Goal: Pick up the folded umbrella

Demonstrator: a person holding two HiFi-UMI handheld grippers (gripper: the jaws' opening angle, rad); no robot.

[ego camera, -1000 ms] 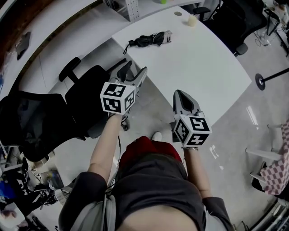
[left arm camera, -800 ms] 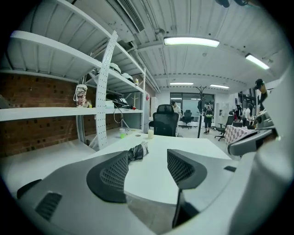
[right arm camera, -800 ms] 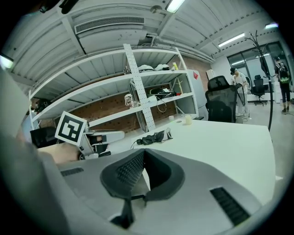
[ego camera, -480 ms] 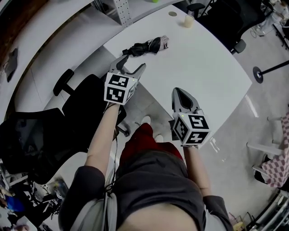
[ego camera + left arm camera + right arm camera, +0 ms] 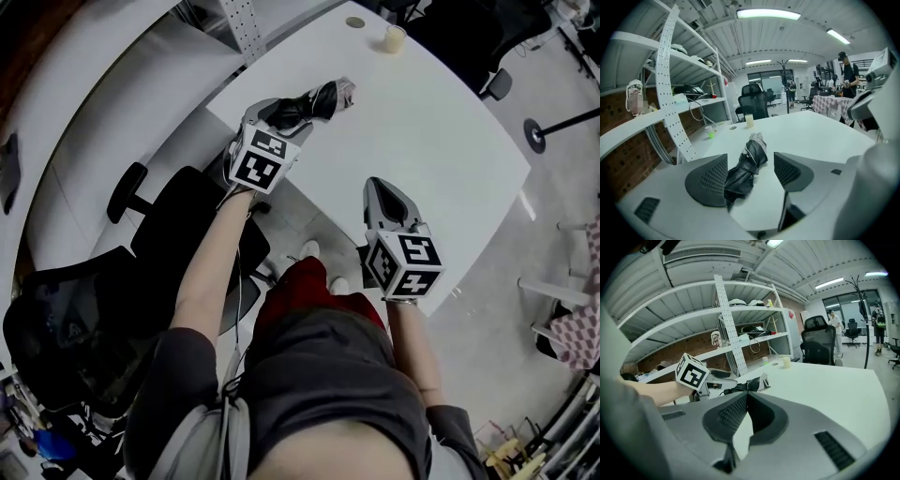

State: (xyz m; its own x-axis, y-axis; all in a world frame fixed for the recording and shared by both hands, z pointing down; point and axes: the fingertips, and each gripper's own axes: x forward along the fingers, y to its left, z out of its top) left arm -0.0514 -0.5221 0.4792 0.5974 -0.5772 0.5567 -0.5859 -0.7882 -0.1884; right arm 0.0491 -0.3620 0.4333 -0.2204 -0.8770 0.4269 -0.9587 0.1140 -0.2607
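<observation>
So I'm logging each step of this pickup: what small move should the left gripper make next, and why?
Probably ease the left gripper slightly forward along the table. Its jaws are opening, and only the near end of the folded umbrella lies between them, not yet gripped.

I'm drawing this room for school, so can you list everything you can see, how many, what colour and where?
folded umbrella: one, black with a pale end, lying on the table
table: one, white, in front of the person
cup: one, cream, far end of the table
office chairs: two, black, to the person's left
shelves: one rack, white, behind the table
left tool: one, grey with black pads, jaws opening either side of the umbrella, not gripping it yet
right tool: one, grey, jaws together, empty, near the table's front edge
forearms: two, bare, holding the tools
</observation>
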